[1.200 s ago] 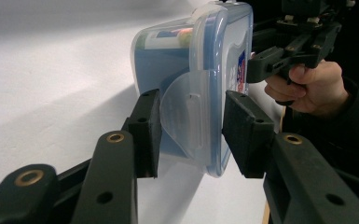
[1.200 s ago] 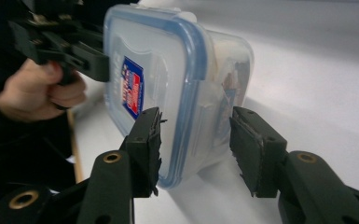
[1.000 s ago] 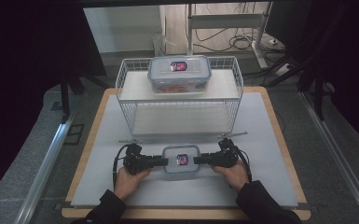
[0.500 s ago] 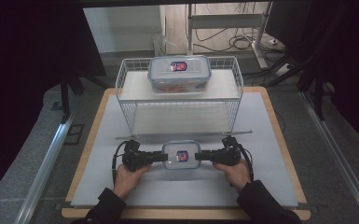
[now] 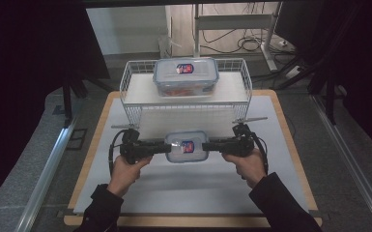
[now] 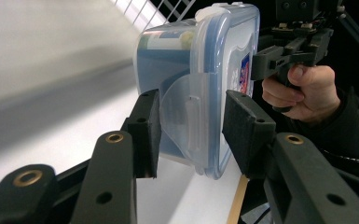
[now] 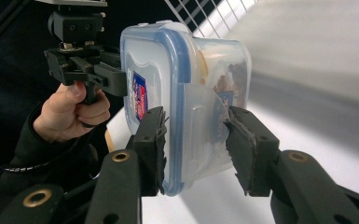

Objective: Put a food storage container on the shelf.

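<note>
A clear food container [image 5: 187, 146] with a blue-rimmed lid and a red-blue label hangs above the white mat, held from both ends. My left gripper [image 5: 162, 146] is shut on its left end and my right gripper [image 5: 211, 144] on its right end. In the left gripper view my jaws [image 6: 191, 128] clamp the container [image 6: 200, 74] across lid and base at its side clip, with the right gripper [image 6: 289, 51] beyond. In the right gripper view my jaws [image 7: 196, 144] squeeze the container [image 7: 186, 84] the same way, and the left gripper [image 7: 86, 70] shows behind it.
A white wire rack [image 5: 135, 108] stands at the back of the mat, just beyond the held container. A second, larger lidded container [image 5: 186, 76] sits on the rack's top shelf. The wood-edged board [image 5: 290, 140] carries the mat; metal rails run along both sides.
Both hands have risen together, lifting the container off the mat; it now sits higher in the high view, closer to the rack's front edge.
</note>
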`<state>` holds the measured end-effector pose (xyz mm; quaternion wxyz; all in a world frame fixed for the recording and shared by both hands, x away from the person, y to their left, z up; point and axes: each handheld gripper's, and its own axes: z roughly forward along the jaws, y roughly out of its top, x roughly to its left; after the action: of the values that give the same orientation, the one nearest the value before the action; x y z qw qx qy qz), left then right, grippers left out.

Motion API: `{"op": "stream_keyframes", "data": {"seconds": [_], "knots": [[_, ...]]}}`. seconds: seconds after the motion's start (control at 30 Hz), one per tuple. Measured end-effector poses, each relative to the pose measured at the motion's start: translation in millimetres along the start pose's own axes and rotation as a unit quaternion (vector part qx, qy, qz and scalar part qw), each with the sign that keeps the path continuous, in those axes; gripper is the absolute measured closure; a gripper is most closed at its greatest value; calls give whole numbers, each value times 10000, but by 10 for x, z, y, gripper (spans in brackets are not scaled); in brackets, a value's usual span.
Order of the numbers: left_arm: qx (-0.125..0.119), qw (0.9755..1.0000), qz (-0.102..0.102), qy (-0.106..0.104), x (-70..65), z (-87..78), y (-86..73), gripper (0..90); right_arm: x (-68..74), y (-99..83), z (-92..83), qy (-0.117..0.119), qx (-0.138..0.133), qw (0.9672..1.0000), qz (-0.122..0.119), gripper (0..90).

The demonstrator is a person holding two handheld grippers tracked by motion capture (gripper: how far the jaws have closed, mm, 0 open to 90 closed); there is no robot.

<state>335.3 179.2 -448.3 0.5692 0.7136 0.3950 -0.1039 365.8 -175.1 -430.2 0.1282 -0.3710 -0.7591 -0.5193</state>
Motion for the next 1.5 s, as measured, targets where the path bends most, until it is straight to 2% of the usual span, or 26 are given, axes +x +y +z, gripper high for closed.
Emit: {"op": "stream_keyframes", "data": {"seconds": [0.03,0.2,0.23,0.3,0.33,0.4,0.43,0.57,0.6,0.67,0.8,0.83,0.87,0.97,1.1,1.27,1.5], "knots": [[0,10000,0,0,0,0,0,578,0,0,0,0,0,10000,0,582],[-89,9998,167,-23,-103,-93,261,577,148,268,-104,-24,-125,9997,-202,583],[-89,9998,167,-23,-103,-93,261,578,163,300,-116,-25,-134,9997,-220,582],[-140,9997,183,-44,-139,-124,355,578,192,357,-137,-35,-164,9995,-251,583],[-163,9997,192,-53,-156,-139,401,578,239,448,-173,-40,-186,9995,-269,583],[-220,9996,179,-49,-196,-168,493,578,255,482,-185,-37,-197,9994,-271,583],[-220,9996,175,-51,-228,-191,573,578,291,579,-219,-33,-228,9993,-306,583],[-254,9995,195,-40,-275,-239,715,578,342,699,-258,-28,-282,9991,-302,583],[-262,9994,225,9,-307,-264,784,578,368,776,-276,-10,-327,9989,-333,583],[-270,9994,237,14,-326,-282,832,577,378,802,-283,-17,-315,9989,-333,583],[-321,9991,266,71,-372,-325,1003,575,416,974,-318,30,-396,9987,-326,583],[-321,9991,266,71,-372,-325,1003,575,417,999,-320,38,-403,9987,-324,583],[-345,9990,267,81,-382,-346,1089,575,420,1031,-324,59,-412,9986,-323,583],[-352,9989,310,76,-390,-362,1189,575,433,1124,-342,66,-461,9984,-321,583],[-378,9987,314,93,-398,-365,1273,575,427,1196,-360,83,-516,9981,-321,583],[-360,9988,313,140,-420,-368,1424,573,393,1302,-382,144,-609,9978,-202,583],[-423,9985,304,145,-421,-410,1601,573,430,1476,-406,110,-663,9976,-180,581]]}}
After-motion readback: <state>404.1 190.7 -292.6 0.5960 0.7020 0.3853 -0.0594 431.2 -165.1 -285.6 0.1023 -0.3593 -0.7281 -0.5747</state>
